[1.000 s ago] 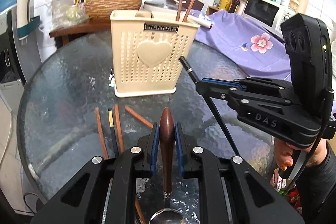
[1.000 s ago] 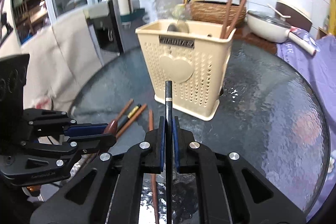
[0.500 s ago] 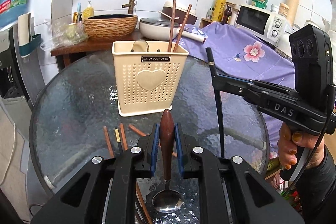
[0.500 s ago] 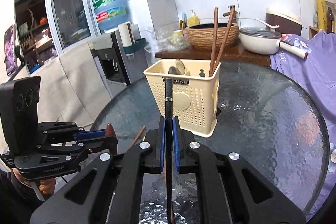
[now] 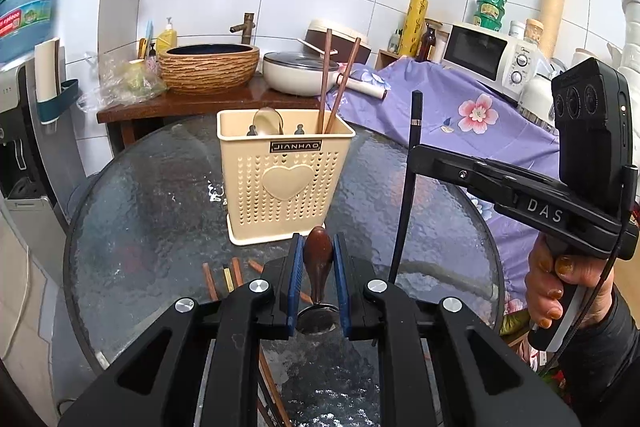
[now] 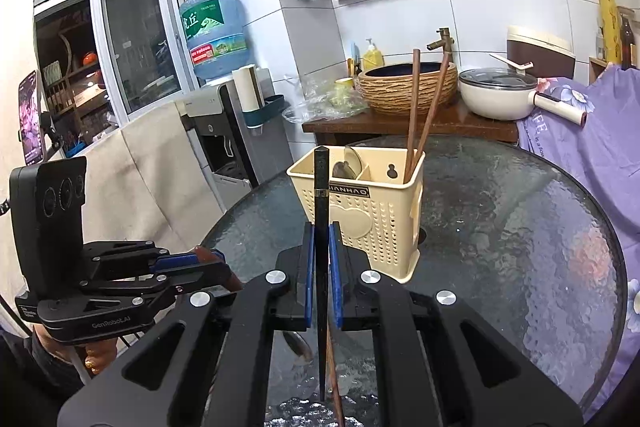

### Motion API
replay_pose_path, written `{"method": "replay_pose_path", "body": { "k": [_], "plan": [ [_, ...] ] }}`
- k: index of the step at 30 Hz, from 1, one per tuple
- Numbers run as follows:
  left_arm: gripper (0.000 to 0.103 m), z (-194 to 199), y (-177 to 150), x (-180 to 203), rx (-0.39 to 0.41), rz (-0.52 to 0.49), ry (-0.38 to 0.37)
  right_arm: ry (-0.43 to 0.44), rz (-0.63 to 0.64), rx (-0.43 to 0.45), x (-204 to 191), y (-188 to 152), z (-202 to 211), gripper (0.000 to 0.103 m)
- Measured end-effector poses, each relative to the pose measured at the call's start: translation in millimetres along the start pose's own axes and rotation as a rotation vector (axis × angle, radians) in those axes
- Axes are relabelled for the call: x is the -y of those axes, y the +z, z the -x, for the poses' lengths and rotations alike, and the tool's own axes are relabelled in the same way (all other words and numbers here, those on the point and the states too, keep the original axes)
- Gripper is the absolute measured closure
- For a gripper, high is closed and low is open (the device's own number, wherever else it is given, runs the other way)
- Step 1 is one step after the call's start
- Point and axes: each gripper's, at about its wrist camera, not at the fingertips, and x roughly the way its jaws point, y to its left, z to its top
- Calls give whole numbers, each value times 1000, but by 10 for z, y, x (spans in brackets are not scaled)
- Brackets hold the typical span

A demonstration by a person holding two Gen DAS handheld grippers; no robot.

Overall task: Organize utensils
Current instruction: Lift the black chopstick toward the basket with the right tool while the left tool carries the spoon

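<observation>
A cream utensil holder [image 5: 284,179] [image 6: 366,211] stands mid-table with two brown chopsticks [image 5: 334,83] and a spoon [image 5: 268,121] in it. My left gripper [image 5: 318,267] is shut on a spoon with a brown wooden handle [image 5: 318,259], held above the table in front of the holder. My right gripper [image 6: 320,263] is shut on a black chopstick [image 6: 321,195], held upright to the holder's right; it also shows in the left wrist view [image 5: 410,163]. Several chopsticks [image 5: 226,277] lie on the glass below my left gripper.
The round glass table [image 5: 152,195] sits before a wooden counter with a woven basin [image 5: 208,67] and a white pot [image 5: 298,73]. A purple floral cloth [image 5: 460,115] covers things at the right. A water dispenser [image 6: 224,131] stands at the left.
Both grippers have risen and pulled back from the table with their utensils. The black chopstick has swung from slanted to upright.
</observation>
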Motion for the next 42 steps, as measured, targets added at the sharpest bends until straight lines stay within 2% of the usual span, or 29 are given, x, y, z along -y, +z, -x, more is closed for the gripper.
{"method": "replay_pose_path", "body": {
  "k": [5,11,14,19,23,28,33,42],
  "plan": [
    [88,11,78,27,11,-14,-5,3,10,18,-67,129,19,95],
    [88,127,389,22,64,-35,5,-7,11,77,-114,452,105,95],
    [88,208,621,22,107,-47,21,-12,6,113,-119,672,139,95],
    [88,310,1102,-80,179,-8,31,-44,7,201,-142,1119,204,95],
    [88,322,1454,-142,231,14,69,-91,17,264,-163,1428,199,95],
    [88,67,1797,-251,259,46,161,-167,12,316,-81,1683,11,95],
    [88,-269,1798,-375,241,85,186,-214,1,320,56,1644,-266,95],
    [88,-611,1455,-417,166,61,194,-238,-5,260,226,1231,-600,95]
  ]
}}
